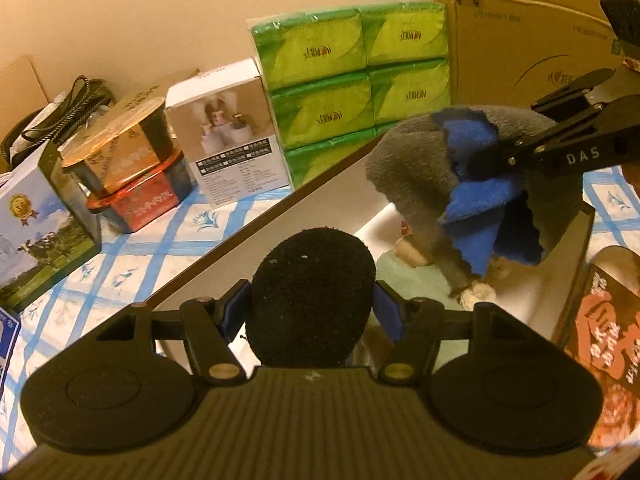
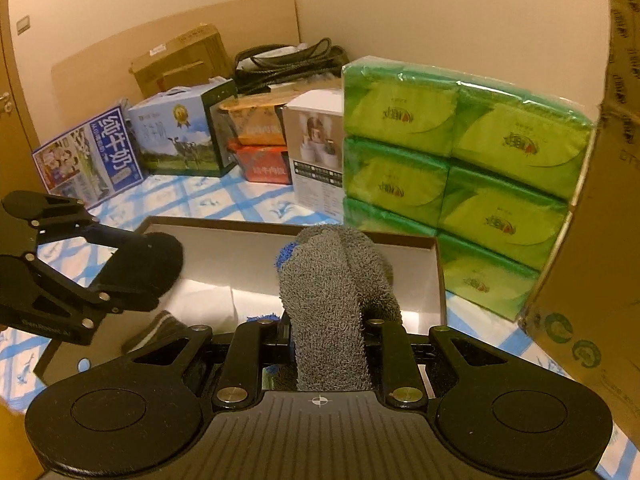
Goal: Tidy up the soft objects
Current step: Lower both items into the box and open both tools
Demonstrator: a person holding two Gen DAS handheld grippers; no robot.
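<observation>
Blue-checked cloth (image 2: 224, 200) covers the worktop, with cartons, a white box and a green tissue pack (image 2: 460, 168) crowded along the far wall behind a shallow open box (image 2: 400, 236).

To the left, the left hand-held gripper (image 1: 310, 312) has its blue pads set wide around a black sponge-like pad (image 1: 310, 292), holding it just over the near-left corner of the box. That pad looks springy; if the wide grip loosens too early, I judge it could bounce off the box rim onto the cloth rather than land inside.

To the right, the right hand-held gripper (image 2: 328, 340) is pinched narrowly on a grey and blue fluffy sock (image 2: 336, 280), whose loose end droops ahead of the fingers over the middle of the box. Below it lie a pale green cloth (image 1: 416, 280) and a striped sock (image 2: 160, 330). The dangling fabric could catch on the box wall or drag those items askew as it comes down.

Both tools crowd the same small opening, so I think a bump between them is the likeliest slip.
</observation>
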